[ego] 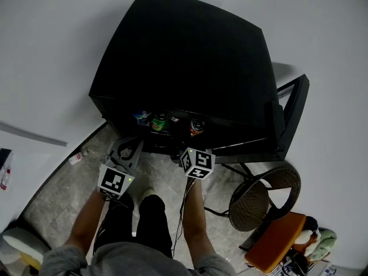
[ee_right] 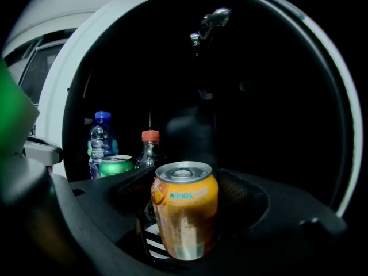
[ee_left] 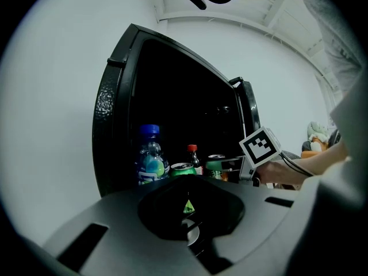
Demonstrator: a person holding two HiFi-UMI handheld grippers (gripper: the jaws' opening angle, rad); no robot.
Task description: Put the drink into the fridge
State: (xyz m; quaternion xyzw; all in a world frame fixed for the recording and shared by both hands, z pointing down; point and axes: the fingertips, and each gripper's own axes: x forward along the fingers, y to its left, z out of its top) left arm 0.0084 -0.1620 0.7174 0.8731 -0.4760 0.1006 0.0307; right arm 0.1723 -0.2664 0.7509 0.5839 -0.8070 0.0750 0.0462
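One orange can (ee_right: 184, 211), upright, clamped in right tongs (ego: 195, 141) at fridge (ego: 184, 56) mouth; dark interior dead ahead at 12 o'clock, green can (ee_right: 117, 165) at 10. Left tongs (ego: 127, 149) spread, empty.

a plain room, likely a home: white walls (ego: 46, 39), grey tiled floor (ego: 63, 194); a small black fridge (ego: 184, 56) on the floor holds drinks (ego: 161, 121); a wicker chair (ego: 264, 197) just beside it

Dim, underexposed; fridge (ego: 184, 68) interior near black; fisheye warping, dark vignette at edges.
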